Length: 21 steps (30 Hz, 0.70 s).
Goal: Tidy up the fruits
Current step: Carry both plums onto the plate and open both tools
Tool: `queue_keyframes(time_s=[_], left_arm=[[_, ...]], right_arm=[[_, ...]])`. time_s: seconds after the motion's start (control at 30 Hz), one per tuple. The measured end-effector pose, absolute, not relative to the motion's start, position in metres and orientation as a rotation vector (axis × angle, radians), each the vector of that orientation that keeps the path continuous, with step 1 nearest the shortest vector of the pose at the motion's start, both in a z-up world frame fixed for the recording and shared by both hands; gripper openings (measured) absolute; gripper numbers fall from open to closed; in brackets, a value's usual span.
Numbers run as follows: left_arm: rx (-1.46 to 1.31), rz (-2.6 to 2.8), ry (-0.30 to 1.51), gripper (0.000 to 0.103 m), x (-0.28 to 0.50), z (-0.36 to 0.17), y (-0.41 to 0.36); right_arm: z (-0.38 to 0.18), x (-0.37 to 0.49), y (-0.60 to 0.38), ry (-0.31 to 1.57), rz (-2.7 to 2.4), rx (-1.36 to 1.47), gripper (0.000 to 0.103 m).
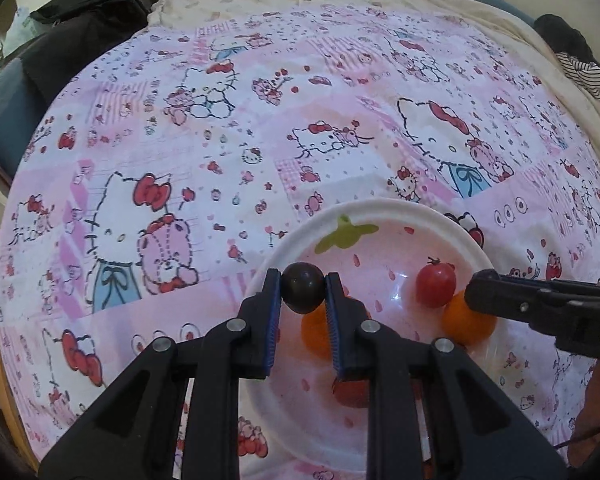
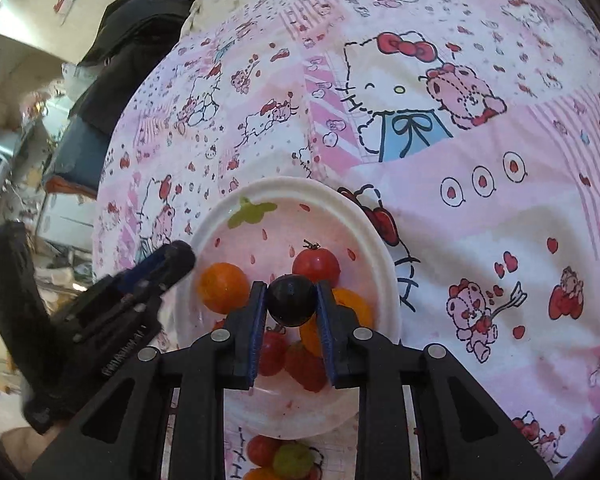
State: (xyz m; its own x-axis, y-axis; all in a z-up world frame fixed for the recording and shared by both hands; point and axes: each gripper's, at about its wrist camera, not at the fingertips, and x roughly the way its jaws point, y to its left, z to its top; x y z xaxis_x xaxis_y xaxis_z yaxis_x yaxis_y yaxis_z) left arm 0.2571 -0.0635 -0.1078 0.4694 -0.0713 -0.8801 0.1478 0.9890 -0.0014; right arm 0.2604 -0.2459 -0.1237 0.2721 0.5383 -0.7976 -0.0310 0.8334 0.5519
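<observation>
Patterned cloth (image 1: 220, 160), both grippers' fingers (image 1: 303, 292) (image 2: 291, 300) each pinching dark fruit (image 1: 303, 293) (image 2: 291, 300) over plate (image 1: 380, 206).

The cloth (image 1: 228, 152) lies open from nine round to two o'clock of the plate (image 1: 384, 206), an easy way in. Over the plate itself room is tight: both grippers (image 1: 303, 292) (image 2: 291, 300) crowd it, and tomatoes (image 2: 315, 266) and orange fruits (image 2: 223, 287) fill its bowl. More fruit (image 2: 278, 456) blocks six o'clock off its rim.

White letters "DA" show on the right tool (image 1: 476, 290); the left tool's (image 2: 180, 258) lettering is unreadable.
</observation>
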Motion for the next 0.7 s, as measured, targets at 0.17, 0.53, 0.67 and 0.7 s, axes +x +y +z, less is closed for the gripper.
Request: queue_keyframes(time_s=[0.17, 0.53, 0.67, 0.7], left_arm=[[0.05, -0.139, 1.091, 0.019, 0.261, -0.113, -0.062], [0.049, -0.177, 1.102, 0.056, 0.254, -0.115, -0.065], [0.05, -0.166, 1.085, 0.078, 0.249, -0.111, -0.066], [0.052, -0.168, 1.086, 0.078, 0.249, -0.11, -0.066]], right_arm=[[-0.123, 0.261, -0.244, 1.244, 0.408, 0.481, 0.028], [-0.116, 0.259, -0.236, 1.216, 0.463, 0.505, 0.055], [-0.105, 0.257, -0.243, 1.164, 0.452, 0.527, 0.075], [-0.104, 0.258, -0.244, 1.162, 0.458, 0.529, 0.075]])
